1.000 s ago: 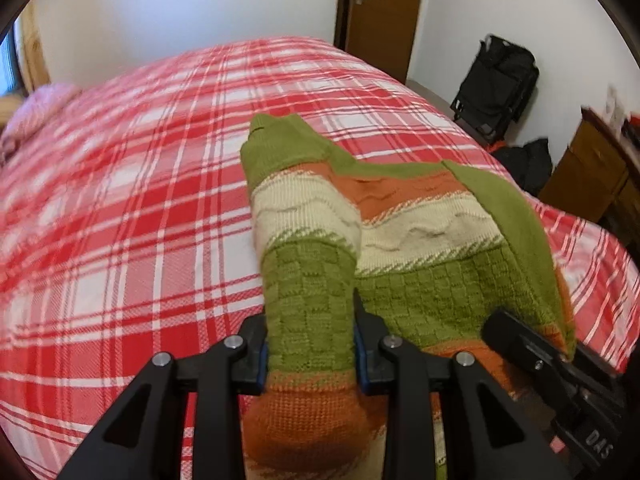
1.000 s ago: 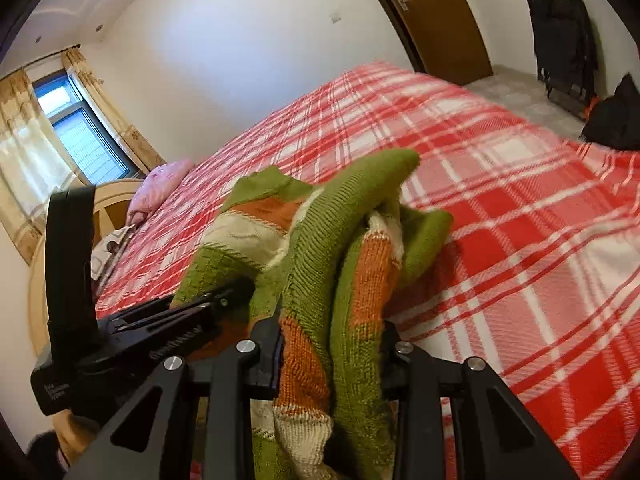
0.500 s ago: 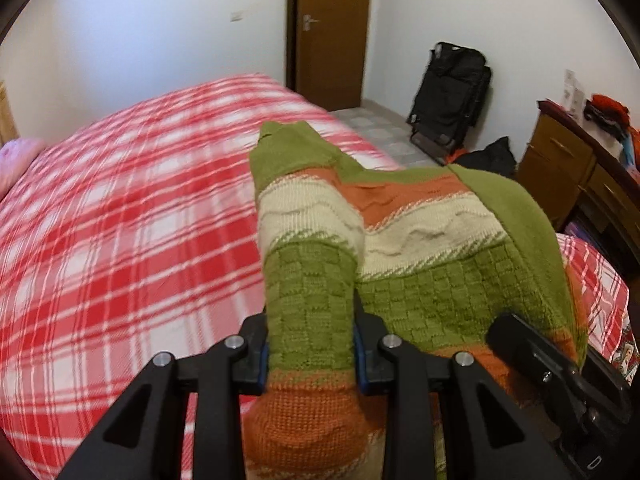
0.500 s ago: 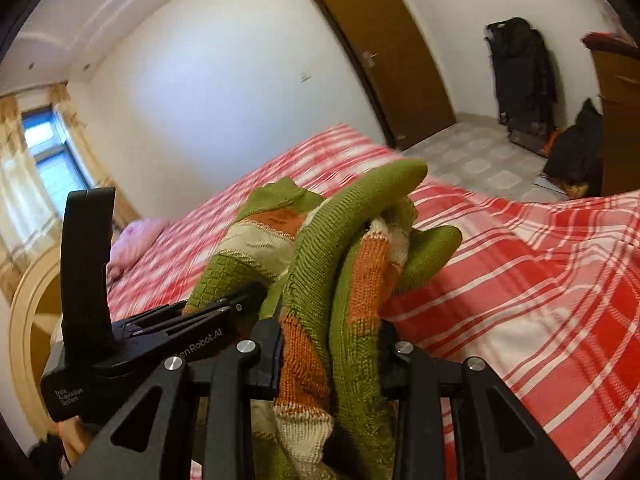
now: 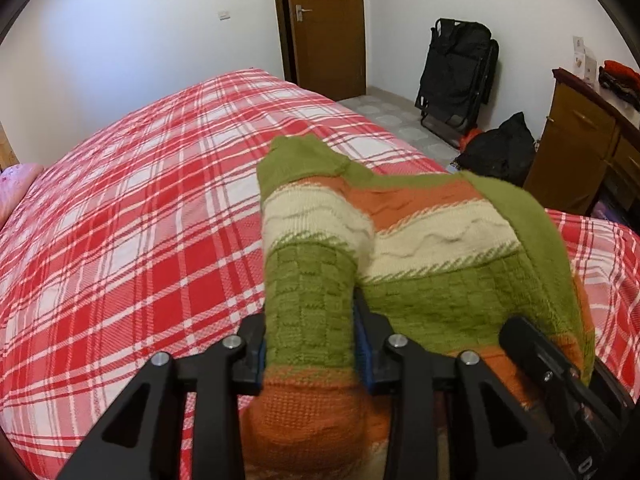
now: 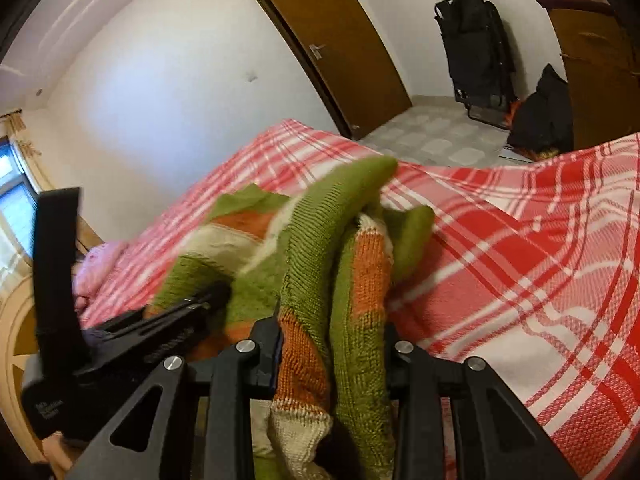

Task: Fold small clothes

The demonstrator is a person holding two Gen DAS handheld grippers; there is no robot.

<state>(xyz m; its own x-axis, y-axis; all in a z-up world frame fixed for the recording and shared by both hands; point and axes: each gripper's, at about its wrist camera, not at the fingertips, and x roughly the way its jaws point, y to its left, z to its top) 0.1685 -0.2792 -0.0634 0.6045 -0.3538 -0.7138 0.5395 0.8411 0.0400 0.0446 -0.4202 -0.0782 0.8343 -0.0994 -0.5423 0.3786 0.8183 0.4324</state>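
A small knitted sweater (image 5: 400, 248) in green, cream and orange stripes is held up above a red plaid bed (image 5: 140, 220). My left gripper (image 5: 310, 344) is shut on one bunched green and orange part of it. My right gripper (image 6: 332, 344) is shut on another bunched part of the same sweater (image 6: 320, 240), close beside the left gripper, whose black body (image 6: 132, 340) shows at the left of the right wrist view. The right gripper's body (image 5: 560, 368) shows at the lower right of the left wrist view.
A brown door (image 5: 324, 24) stands past the bed's far end. A black folded chair (image 5: 456, 72) and a black bag (image 5: 500, 152) sit on the tiled floor. A wooden dresser (image 5: 580, 144) stands at the right. A pink pillow (image 6: 100, 264) lies near the headboard.
Both grippers have lifted and tilted up with the sweater still clamped; more of the door, floor and dresser now shows. The grip on the sweater is unchanged.
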